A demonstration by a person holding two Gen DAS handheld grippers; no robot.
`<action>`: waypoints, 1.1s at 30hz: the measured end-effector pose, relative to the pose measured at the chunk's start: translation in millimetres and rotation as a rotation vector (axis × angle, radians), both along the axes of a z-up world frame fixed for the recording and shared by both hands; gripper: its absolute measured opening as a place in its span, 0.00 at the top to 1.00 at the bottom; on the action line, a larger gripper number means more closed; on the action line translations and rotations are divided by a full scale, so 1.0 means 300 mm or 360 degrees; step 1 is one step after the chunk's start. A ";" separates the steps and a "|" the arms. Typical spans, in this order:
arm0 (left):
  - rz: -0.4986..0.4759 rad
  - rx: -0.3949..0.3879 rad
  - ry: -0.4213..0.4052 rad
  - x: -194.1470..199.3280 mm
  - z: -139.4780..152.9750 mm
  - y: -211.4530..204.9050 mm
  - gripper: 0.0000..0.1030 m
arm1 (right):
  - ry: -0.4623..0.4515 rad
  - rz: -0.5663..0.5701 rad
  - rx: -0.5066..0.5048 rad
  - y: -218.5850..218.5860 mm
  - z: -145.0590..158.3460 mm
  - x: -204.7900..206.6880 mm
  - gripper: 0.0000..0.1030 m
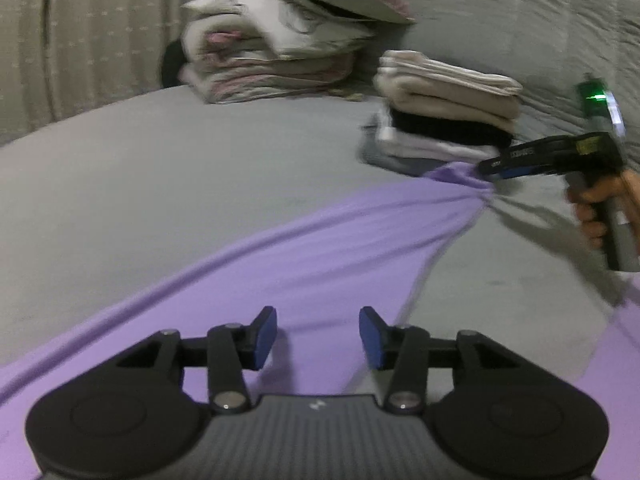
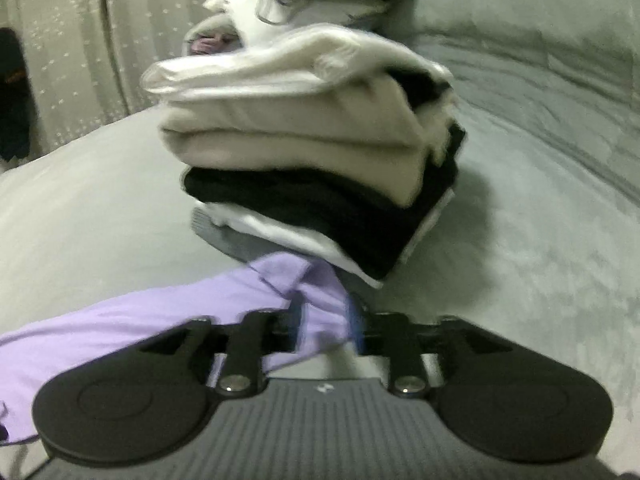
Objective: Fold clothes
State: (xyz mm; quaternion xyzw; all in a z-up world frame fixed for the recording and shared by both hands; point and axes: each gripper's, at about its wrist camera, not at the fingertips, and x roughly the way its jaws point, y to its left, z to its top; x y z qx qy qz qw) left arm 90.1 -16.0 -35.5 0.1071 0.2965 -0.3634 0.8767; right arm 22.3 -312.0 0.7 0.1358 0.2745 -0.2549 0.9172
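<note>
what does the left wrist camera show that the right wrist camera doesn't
Only the left wrist view shows the open left tongs over the spread purple garment, plus the hand holding the right tool. Only the right wrist view shows the right tongs close up, shut on a bunched purple corner. Both show the folded stack and the pile of bedding on the grey bed.

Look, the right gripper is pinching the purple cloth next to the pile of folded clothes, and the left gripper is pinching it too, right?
Not quite. The left gripper is open: the left wrist view shows its blue fingers apart above the purple cloth, gripping nothing. The right gripper does pinch the cloth beside the pile of folded clothes.
</note>
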 end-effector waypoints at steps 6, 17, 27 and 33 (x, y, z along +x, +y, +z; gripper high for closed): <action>0.0269 0.0095 -0.0080 0.093 0.030 0.193 0.54 | 0.0028 0.0242 -0.0048 0.096 0.038 0.084 0.55; 0.0629 0.0202 -0.0055 0.277 0.039 0.525 0.54 | 0.0161 0.0772 -0.0139 0.404 0.001 0.316 0.55; 0.0597 0.0198 0.0008 0.307 -0.033 0.577 0.66 | 0.0346 0.0983 -0.0285 0.540 -0.099 0.490 0.55; 0.0589 0.0243 -0.0096 0.251 -0.039 0.561 1.00 | 0.0344 0.0987 -0.0311 0.539 -0.114 0.515 0.95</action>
